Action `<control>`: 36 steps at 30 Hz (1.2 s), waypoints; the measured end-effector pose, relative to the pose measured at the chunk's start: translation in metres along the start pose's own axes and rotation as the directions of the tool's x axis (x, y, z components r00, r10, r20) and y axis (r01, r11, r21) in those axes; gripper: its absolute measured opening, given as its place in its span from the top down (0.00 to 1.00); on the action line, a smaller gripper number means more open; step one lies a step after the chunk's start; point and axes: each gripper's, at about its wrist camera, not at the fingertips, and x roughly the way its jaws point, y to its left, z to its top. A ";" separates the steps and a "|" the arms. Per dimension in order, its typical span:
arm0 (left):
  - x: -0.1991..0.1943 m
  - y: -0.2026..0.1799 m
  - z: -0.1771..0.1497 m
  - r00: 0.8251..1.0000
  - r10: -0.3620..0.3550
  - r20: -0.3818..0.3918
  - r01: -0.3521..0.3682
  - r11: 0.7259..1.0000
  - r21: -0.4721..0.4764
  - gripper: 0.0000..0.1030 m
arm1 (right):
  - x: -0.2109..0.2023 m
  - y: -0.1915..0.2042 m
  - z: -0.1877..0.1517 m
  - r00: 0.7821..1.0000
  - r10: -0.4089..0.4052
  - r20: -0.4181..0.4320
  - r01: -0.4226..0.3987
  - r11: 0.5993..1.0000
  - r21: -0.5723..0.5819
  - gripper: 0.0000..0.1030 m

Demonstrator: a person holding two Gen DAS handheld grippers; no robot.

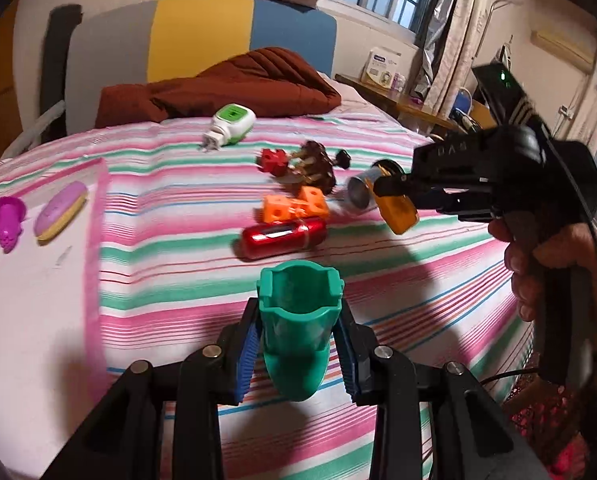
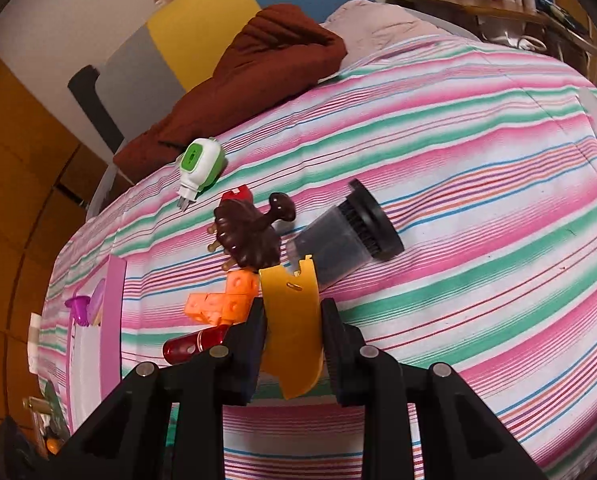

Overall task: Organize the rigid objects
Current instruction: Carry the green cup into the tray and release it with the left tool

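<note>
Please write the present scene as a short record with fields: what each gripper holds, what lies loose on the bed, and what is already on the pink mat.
left gripper: shut on green cup
right gripper: shut on orange piece
surface: striped bedsheet
loose items: white-green plug device, brown brush, orange cubes, red cylinder, black-capped canister
pink mat: purple toy, pink-yellow bar

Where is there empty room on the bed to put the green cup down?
Bare bedspread lies between the pink mat and the red tube, and right of the black brush. It is crowded around the orange blocks and brown comb.
</note>
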 end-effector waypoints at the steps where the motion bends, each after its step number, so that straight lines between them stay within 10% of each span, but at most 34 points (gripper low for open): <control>1: -0.004 0.003 0.000 1.000 0.002 0.004 -0.002 1.000 -0.003 0.65 | 0.000 0.002 -0.001 1.000 -0.002 0.000 0.002 1.000 -0.009 0.74; 20: -0.061 0.132 0.006 0.986 0.150 0.073 -0.128 0.961 -0.245 0.65 | -0.002 0.011 -0.004 1.000 -0.004 0.027 0.005 0.998 -0.059 0.74; 36: -0.046 0.244 0.013 0.934 0.352 -0.062 -0.352 0.877 -0.326 0.65 | -0.002 0.010 -0.005 0.999 -0.026 0.029 0.028 0.999 -0.044 0.74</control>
